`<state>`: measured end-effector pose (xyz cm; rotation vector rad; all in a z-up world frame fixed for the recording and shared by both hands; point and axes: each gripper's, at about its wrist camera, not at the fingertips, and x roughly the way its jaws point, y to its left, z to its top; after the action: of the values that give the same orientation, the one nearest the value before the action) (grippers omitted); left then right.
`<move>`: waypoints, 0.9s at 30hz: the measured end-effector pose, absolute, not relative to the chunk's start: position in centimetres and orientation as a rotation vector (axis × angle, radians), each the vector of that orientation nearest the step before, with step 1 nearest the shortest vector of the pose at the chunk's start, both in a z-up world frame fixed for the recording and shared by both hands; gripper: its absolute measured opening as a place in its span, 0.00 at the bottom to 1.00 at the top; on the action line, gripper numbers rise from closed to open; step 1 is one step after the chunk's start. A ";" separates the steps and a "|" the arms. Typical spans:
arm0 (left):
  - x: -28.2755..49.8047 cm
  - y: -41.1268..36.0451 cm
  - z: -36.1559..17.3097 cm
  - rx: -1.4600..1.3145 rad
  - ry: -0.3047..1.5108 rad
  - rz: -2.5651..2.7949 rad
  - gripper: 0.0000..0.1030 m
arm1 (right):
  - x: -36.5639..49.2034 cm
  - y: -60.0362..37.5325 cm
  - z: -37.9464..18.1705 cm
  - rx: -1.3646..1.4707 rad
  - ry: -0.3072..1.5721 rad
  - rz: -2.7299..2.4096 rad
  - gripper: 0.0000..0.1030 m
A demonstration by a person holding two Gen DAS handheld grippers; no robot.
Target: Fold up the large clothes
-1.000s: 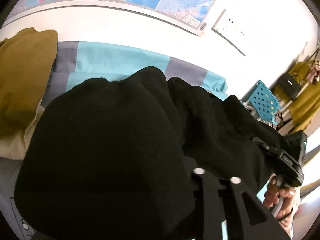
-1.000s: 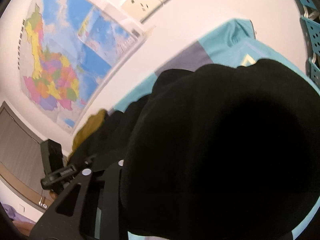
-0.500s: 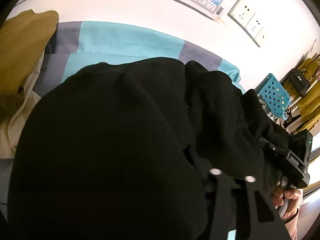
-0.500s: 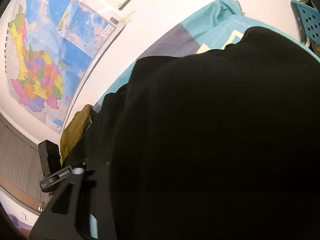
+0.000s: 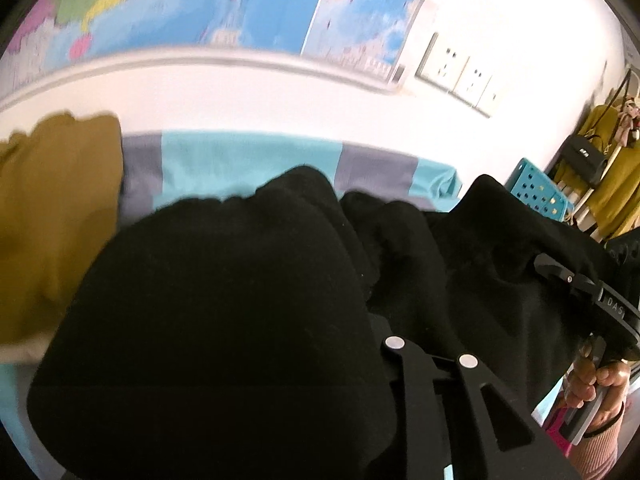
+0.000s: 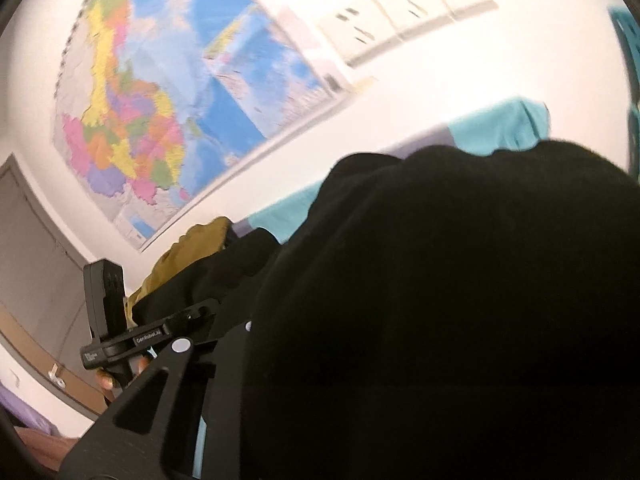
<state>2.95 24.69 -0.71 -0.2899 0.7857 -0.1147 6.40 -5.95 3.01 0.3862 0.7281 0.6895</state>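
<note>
Both grippers have come up since a second ago: the wall map (image 5: pixel 248 4) and sockets (image 5: pixel 454 70) fill more of each view now, and the bed (image 5: pixel 240 160) shows less. The half-second-old frames looked lower, so there was a dip and then a lift.

The black garment (image 5: pixel 224 320) comes up with them. It is bunched over both sets of fingers and hangs between the two hands, above the teal-and-grey bed sheet, with its far edge draped towards the wall.

Left gripper (image 5: pixel 400 340): jaws closing, cloth piled right over the tips. The tips are hidden, so I cannot tell how they sit, but the garment rides on them, so I read it as clamped on the cloth.

Right gripper (image 6: pixel 240 320): same story. Jaws closing, tips buried in black fabric, and the cloth is held up.

In the left view the right gripper and the hand (image 5: pixel 596 380) holding it sit at the right edge, level with the garment's right end.

The mustard garment (image 5: pixel 52 208) lies on the bed at the left, untouched.

My read: this is the lift-and-spread stage, with no fold made yet. The cloth is still a lump, not flat. The next move needs it shaken out or laid on the bed. The risk is a grip on a bunched layer rather than a true edge.
</note>
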 end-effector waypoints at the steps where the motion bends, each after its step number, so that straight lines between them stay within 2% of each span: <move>1: 2.9 25.1 0.2 -0.286 0.771 -0.118 0.22 | 6.5 -5.2 4.3 0.363 0.709 0.701 0.22; 10: 1.5 31.8 11.1 -0.231 0.581 -0.032 0.22 | 6.8 0.6 14.0 0.287 0.522 0.859 0.21; 14: 0.3 37.6 16.3 -0.211 0.474 0.075 0.22 | 8.4 7.1 19.2 0.294 0.414 0.992 0.21; 19: -1.5 46.0 20.6 -0.196 0.379 0.274 0.22 | 10.8 17.5 22.0 0.334 0.355 1.147 0.21; 22: -3.0 52.0 21.4 -0.200 0.339 0.406 0.22 | 10.8 23.1 21.4 0.332 0.370 1.235 0.21; 24: -3.4 55.7 20.5 -0.214 0.339 0.479 0.22 | 11.0 28.4 19.0 0.341 0.425 1.283 0.21; 27: -4.1 62.1 14.6 -0.232 0.418 0.629 0.23 | 10.3 34.9 12.7 0.323 0.588 1.343 0.23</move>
<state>-4.14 62.08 14.57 -0.2318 0.4183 0.6285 10.32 34.86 12.65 0.3227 0.5880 1.3425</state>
